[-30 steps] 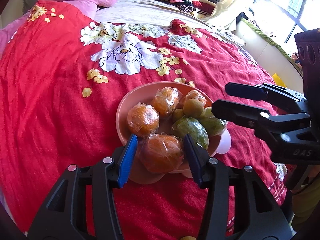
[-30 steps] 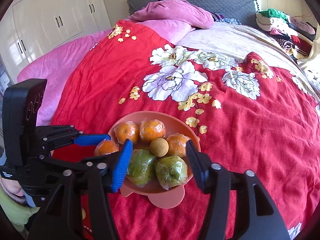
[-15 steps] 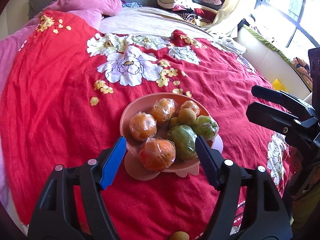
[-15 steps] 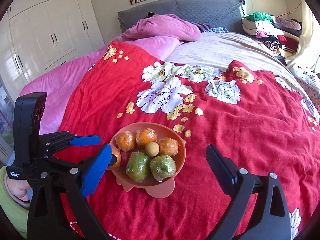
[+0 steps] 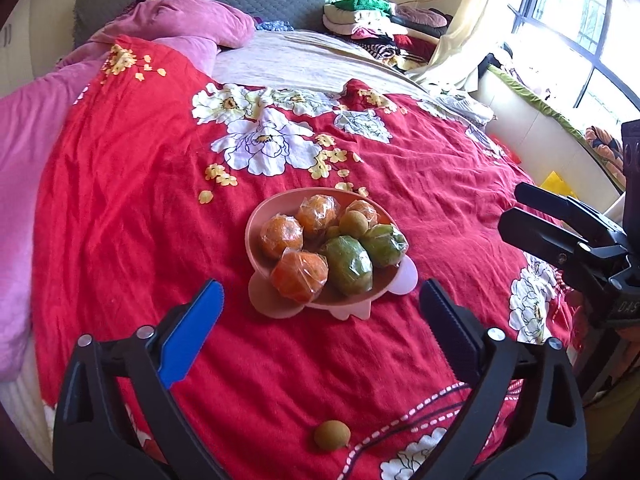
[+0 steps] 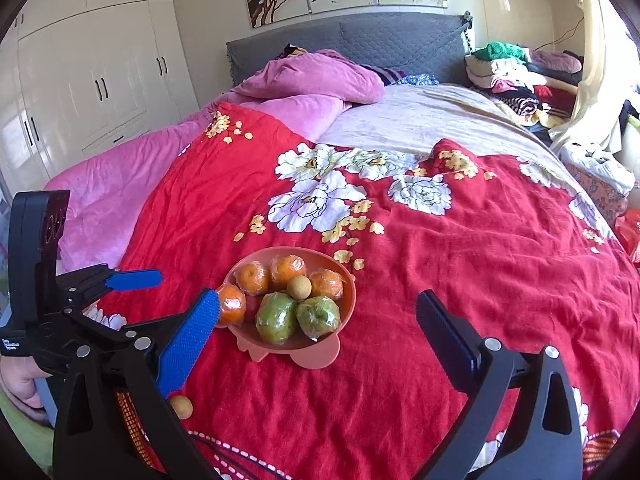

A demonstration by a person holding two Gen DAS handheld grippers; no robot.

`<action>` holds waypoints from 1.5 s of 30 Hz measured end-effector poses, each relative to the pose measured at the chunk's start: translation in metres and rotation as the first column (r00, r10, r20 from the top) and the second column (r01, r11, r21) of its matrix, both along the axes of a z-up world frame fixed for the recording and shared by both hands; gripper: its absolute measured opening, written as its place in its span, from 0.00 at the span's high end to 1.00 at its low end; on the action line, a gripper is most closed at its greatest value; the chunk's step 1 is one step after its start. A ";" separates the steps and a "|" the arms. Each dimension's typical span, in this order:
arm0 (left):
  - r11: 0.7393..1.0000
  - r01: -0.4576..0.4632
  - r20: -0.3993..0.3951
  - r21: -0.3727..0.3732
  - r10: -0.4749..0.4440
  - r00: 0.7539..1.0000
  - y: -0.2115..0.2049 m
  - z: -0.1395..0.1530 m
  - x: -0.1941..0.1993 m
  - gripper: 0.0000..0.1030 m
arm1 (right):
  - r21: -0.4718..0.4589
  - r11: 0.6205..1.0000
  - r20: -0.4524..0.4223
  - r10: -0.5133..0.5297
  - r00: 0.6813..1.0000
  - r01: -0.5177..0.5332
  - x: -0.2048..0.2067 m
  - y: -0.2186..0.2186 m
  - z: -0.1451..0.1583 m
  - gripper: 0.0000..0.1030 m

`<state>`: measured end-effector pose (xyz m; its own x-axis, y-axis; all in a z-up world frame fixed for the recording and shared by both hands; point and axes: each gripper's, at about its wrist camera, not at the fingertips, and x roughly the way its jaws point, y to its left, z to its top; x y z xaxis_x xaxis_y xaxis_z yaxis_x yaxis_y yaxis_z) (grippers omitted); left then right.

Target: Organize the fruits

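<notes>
A pink bowl (image 5: pixel 256 232) (image 6: pixel 347 304) sits on the red floral bedspread. It holds several plastic-wrapped oranges (image 5: pixel 299 276) (image 6: pixel 252 278), two wrapped green fruits (image 5: pixel 349 266) (image 6: pixel 277 317) and a small brown round fruit (image 5: pixel 354 224) (image 6: pixel 299 287). Another small brown fruit (image 5: pixel 332 435) (image 6: pixel 181 406) lies loose on the bedspread near the bed's front edge. My left gripper (image 5: pixel 318 312) is open and empty, held back from the bowl. My right gripper (image 6: pixel 318 316) is open and empty, also back from the bowl. Each gripper shows in the other's view (image 5: pixel 516 216) (image 6: pixel 132 280).
The red bedspread (image 6: pixel 440 280) covers most of the bed. A pink quilt (image 6: pixel 312 80) and grey headboard lie at the far end. Folded clothes (image 5: pixel 376 28) are piled at the back right. White wardrobes (image 6: pixel 88 80) stand at the left, a window (image 5: pixel 580 20) at the right.
Both grippers have pulled back from the bowl and opened wider. The wrapped orange once between my left fingers lies in the bowl. The loose brown fruit has come into view.
</notes>
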<state>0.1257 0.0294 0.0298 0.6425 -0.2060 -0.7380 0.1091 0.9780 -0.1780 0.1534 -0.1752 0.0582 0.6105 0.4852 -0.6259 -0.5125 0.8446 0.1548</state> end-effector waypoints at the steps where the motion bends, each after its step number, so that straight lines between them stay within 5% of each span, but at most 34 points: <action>1: 1.000 -0.008 0.004 0.002 0.008 1.000 0.000 0.001 -0.004 0.10 | 0.002 1.000 0.003 -0.001 1.000 0.001 -0.004 -0.002 0.001 0.05; 17: 0.994 -0.099 0.034 0.047 0.098 0.995 -0.001 0.000 -0.065 0.09 | -0.049 0.999 -0.016 0.014 1.000 -0.015 -0.070 -0.010 -0.021 0.04; 27: 0.989 -0.118 -0.008 0.087 0.119 0.993 -0.005 -0.031 -0.098 0.09 | -0.067 0.998 -0.040 0.004 0.999 -0.007 -0.094 -0.015 -0.046 0.04; 45: 0.989 -0.128 -0.008 0.069 0.129 0.992 -0.014 -0.041 -0.111 0.09 | -0.096 0.995 -0.038 -0.006 0.999 0.002 -0.110 -0.011 -0.064 0.04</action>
